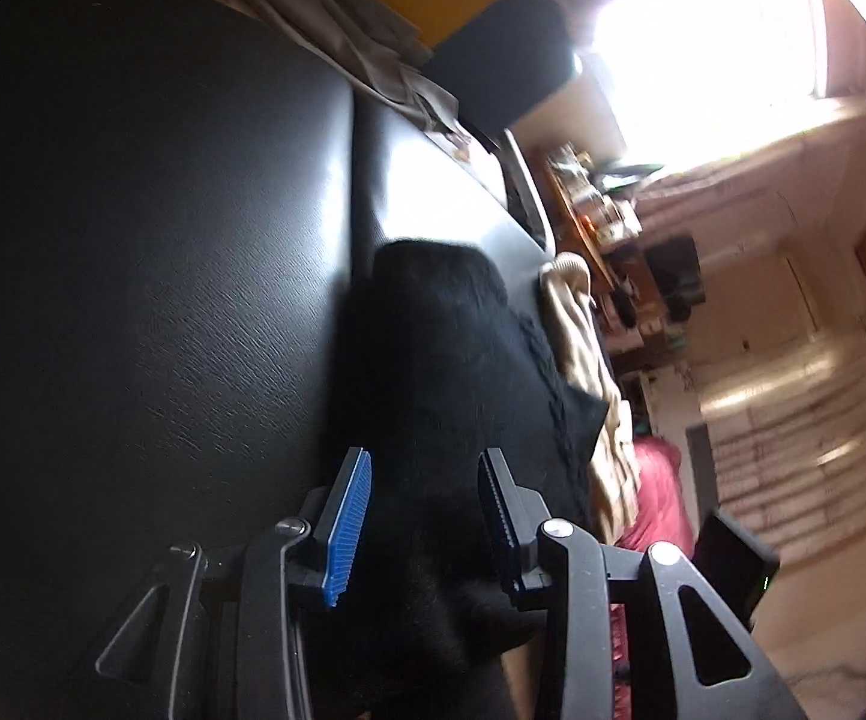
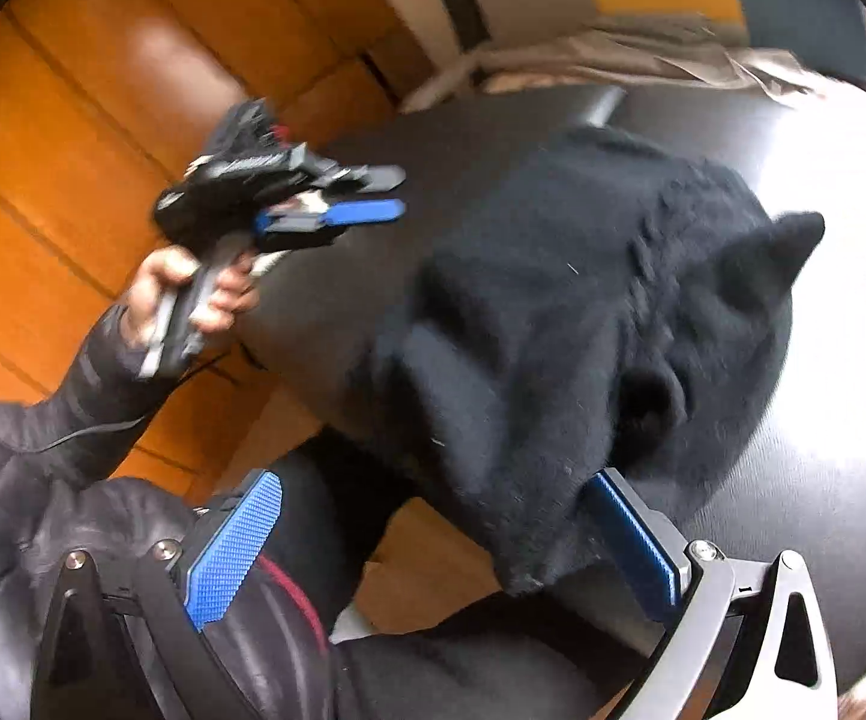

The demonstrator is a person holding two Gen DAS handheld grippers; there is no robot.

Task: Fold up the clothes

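Note:
A black knit sweater lies rumpled on a black leather surface; it also shows in the left wrist view. My left gripper is open, its blue-padded jaws apart just above the sweater's near end; in the right wrist view the left gripper hovers left of the sweater, held in a hand. My right gripper is wide open at the sweater's near edge, which hangs over the surface's front; the right pad sits beside the cloth.
Beige cloth lies crumpled at the far edge of the surface. A tan garment and a red one lie beyond the sweater. Orange wooden floor is to the left; my dark jacket fills the lower left.

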